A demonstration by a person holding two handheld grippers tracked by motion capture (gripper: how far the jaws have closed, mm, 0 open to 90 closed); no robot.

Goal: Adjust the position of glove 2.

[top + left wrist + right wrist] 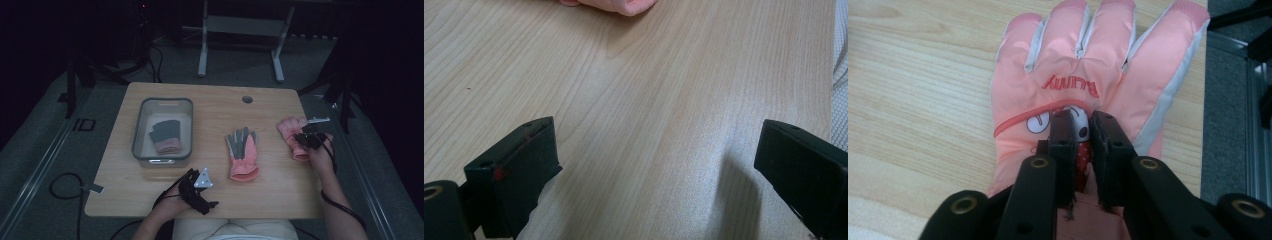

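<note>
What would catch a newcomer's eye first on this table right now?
Most striking is the right gripper, its jaws pinched on the back of the pink glove at the table's right edge. A second pink-and-grey glove lies palm up mid-table, and a third glove sits inside the clear bin at the left. The left gripper rests open on bare wood near the front edge.

On the desk (210, 105) we find a bin (162, 128) at the left with a glove (165, 135) lying in it. A second glove (243, 153) lies near the middle, right of the bin. A third glove (291, 131) lies at the right edge, under our right gripper (309, 138). Our left gripper (196, 187) rests at the near edge, before the bin.
</note>
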